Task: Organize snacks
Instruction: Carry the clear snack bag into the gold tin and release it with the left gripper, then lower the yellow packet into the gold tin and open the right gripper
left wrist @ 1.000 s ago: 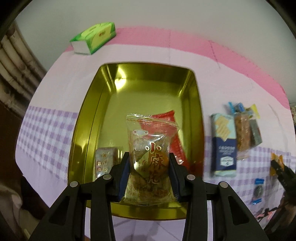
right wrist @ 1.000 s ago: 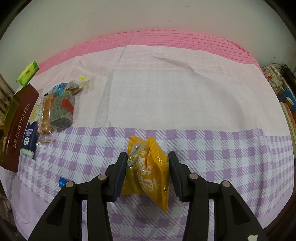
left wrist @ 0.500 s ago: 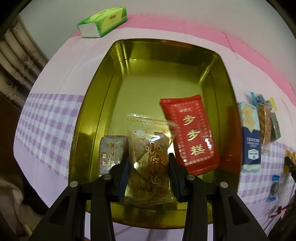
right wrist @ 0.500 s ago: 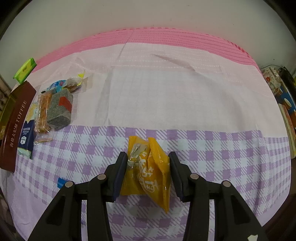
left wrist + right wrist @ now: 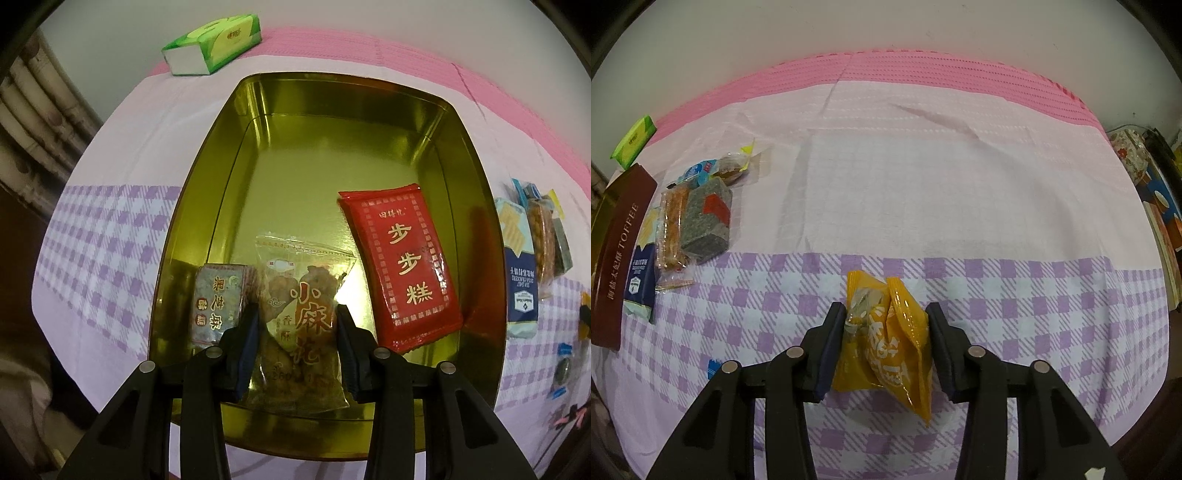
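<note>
Left wrist: clear twist-snack packet [image 5: 299, 321], red lettering

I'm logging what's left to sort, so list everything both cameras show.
tin: 1, gold inside, brown outside, on the tablecloth
red packet: 1, red, in the tin, right side
grey packet: 1, grey-brown, in the tin, near left corner
clear bag: 1, clear with red print, between the left gripper's pads, over the tin
yellow packet: 1, yellow-orange, between the right gripper's pads
loose snacks: several, mixed colours, heaped right of the tin
tissue pack: 1, green, far edge
tablecloth: 1, pink, white and purple check
left gripper: black, holding the clear bag
right gripper: black, jaws closing on the yellow packet
</note>
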Demonstrator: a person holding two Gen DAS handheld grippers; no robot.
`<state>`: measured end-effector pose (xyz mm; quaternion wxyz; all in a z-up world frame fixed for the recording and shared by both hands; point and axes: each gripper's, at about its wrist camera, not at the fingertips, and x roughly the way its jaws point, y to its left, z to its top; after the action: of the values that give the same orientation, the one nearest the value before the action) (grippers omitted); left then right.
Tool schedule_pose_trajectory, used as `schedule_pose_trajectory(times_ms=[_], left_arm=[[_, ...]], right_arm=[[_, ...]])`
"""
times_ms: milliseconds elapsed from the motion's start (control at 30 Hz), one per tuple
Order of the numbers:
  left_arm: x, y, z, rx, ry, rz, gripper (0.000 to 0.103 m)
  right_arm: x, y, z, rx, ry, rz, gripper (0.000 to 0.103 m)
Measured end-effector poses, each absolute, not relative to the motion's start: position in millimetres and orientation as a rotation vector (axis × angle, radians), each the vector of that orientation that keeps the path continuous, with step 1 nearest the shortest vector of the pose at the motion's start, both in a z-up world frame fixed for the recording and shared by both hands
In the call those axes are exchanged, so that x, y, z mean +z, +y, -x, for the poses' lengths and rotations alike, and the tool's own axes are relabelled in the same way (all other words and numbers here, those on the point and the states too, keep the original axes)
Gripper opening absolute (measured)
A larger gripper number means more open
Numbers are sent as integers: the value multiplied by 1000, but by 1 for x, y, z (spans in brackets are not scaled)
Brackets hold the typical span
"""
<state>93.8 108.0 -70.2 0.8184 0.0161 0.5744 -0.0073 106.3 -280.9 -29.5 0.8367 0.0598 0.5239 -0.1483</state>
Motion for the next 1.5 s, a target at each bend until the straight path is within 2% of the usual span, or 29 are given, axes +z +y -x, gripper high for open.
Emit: schedule_pose_trajectory(times_ms=[267,500,933,1300,1500], left_arm=[[-58,105,-85,-37,1183,-17,47],[-45,112,-77,-49,1151,4,47],[-1,150,-50,50,980,52,47],[-2,200,-35,185,978,139,51],[-11,211,-29,227,1012,132,51]], right_arm=[[-26,-277,-98,-348,1096,-112,35],[11,-268,-74,-345,1030,-91,35],[48,-148,-46,-19,978,-43,35],[43,-43,-28,208,993,29,35],[21,-14,-32,262,1041,50,35]])
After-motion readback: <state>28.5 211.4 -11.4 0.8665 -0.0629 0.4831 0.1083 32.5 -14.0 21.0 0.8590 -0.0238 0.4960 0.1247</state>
